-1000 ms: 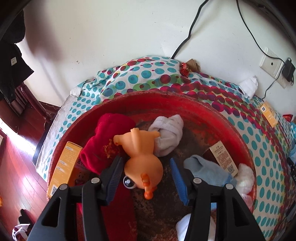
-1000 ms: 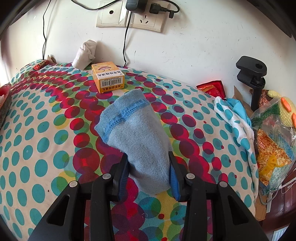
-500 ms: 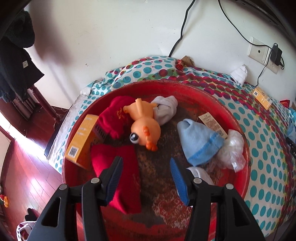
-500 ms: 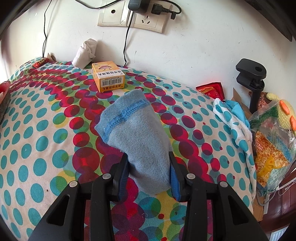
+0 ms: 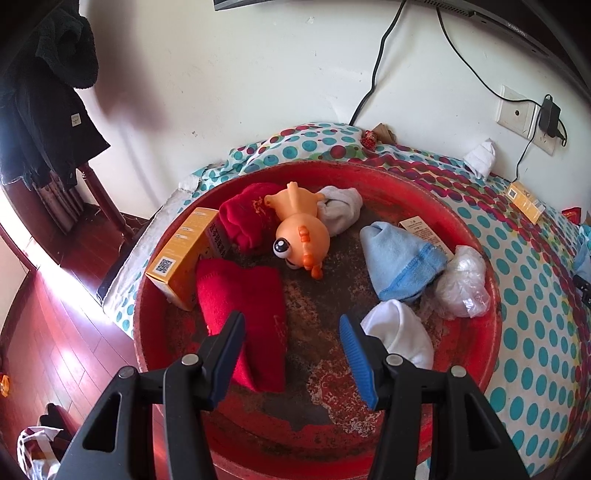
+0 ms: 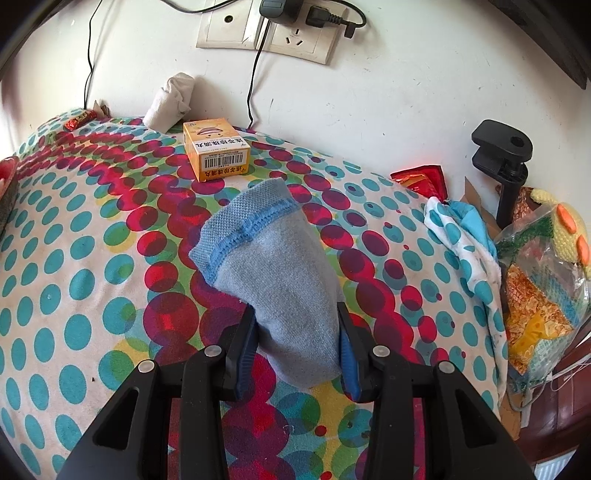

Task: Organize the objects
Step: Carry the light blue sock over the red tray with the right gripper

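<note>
My left gripper [image 5: 291,325] is open and empty, raised above a red basin [image 5: 491,325]. In the basin lie an orange toy [image 5: 301,229], red socks [image 5: 251,295], a light blue sock [image 5: 399,258], a white sock [image 5: 400,336], a grey-white sock [image 5: 341,208], an orange box [image 5: 183,254] and a clear bag [image 5: 461,282]. My right gripper [image 6: 297,328] is shut on a grey-blue sock [image 6: 273,269] above the dotted blanket [image 6: 92,240].
An orange medicine box [image 6: 216,153] and a rolled white sock [image 6: 171,101] lie near the wall under the sockets [image 6: 269,31]. A red wrapper [image 6: 423,181], a black clamp [image 6: 504,158] and a bag of things [image 6: 543,266] sit at the right. Wooden floor [image 5: 48,332] lies left of the bed.
My left gripper has pulled back and up from the orange toy, which stays in the basin. My right gripper holds the sock almost still.
</note>
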Available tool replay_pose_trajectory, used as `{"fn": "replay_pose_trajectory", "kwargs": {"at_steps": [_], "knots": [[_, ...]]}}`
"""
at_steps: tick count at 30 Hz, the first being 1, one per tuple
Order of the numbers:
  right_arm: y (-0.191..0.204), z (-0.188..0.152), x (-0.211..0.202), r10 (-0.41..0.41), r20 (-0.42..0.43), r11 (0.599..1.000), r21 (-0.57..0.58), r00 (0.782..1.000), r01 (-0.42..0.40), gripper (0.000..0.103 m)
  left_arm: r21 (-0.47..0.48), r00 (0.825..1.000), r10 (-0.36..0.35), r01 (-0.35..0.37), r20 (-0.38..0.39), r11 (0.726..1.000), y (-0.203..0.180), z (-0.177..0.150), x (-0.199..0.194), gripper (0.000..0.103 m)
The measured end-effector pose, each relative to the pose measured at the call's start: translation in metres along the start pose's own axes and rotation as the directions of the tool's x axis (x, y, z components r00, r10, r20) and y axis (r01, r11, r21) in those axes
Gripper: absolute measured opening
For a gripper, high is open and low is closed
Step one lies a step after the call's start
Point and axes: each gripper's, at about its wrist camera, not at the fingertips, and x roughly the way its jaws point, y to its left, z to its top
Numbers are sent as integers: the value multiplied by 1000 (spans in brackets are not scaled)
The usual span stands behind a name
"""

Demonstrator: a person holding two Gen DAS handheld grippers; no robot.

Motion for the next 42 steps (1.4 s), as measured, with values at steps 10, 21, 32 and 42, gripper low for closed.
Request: {"fn": "replay_pose_trajectory", "kwargs": {"at_steps": [10,21,32,42], "knots": [[7,2,-15,11,-25,1000,28,1000,-10,35,15,1000,-22,22,18,1000,-2,-5,-3,55],[40,-2,-63,206,-10,979,-4,979,-206,35,26,1000,-28,28,14,999,-6,-8,-1,55],[86,-14,-116,327,12,937,-137,945,-322,35,29,999,-35,35,15,999,-5,-11,-1,55],[148,-21,-149,424,-2,879,-238,906,-412,35,-1,997,-61,61,36,998,3,-8,-8,55]]}}
